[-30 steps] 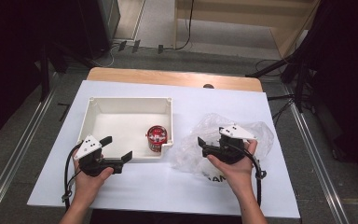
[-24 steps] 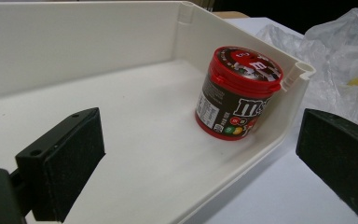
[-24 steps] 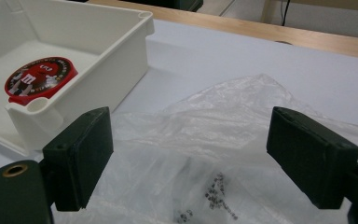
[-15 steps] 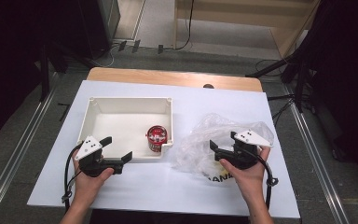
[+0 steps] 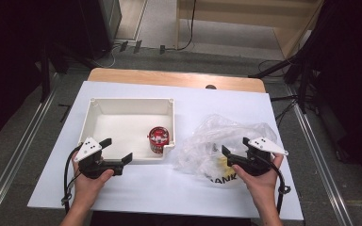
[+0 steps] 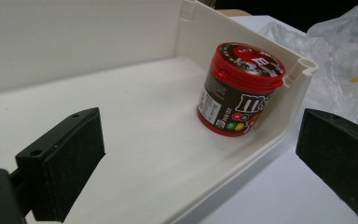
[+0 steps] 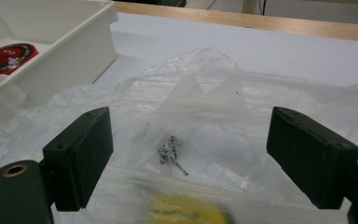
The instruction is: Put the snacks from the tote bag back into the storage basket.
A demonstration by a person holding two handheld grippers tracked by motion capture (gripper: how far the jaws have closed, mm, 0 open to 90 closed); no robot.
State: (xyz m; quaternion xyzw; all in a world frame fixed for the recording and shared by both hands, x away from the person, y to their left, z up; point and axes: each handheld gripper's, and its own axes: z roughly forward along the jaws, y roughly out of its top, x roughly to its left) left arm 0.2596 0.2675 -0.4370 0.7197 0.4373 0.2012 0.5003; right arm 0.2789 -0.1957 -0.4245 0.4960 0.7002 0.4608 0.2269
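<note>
Plastic bag [image 5: 221, 146] — clear, crumpled, black lettering, yellow inside

One white bin [image 5: 95, 123] sits on the table at about 10 o'clock from centre. One red-lidded candy tub [image 5: 159, 139] stands in the bin's 4 o'clock corner. One crumpled clear plastic bag [image 5: 217, 141] lies at 3 o'clock. Two grippers: the left gripper [image 5: 119, 151] at 8 o'clock and the right gripper [image 5: 236, 149] at 4 o'clock.

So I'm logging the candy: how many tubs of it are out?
1: a red-lidded candy tub stands in the white bin's near right corner. The crumpled plastic bag beside it may hide more.
</note>
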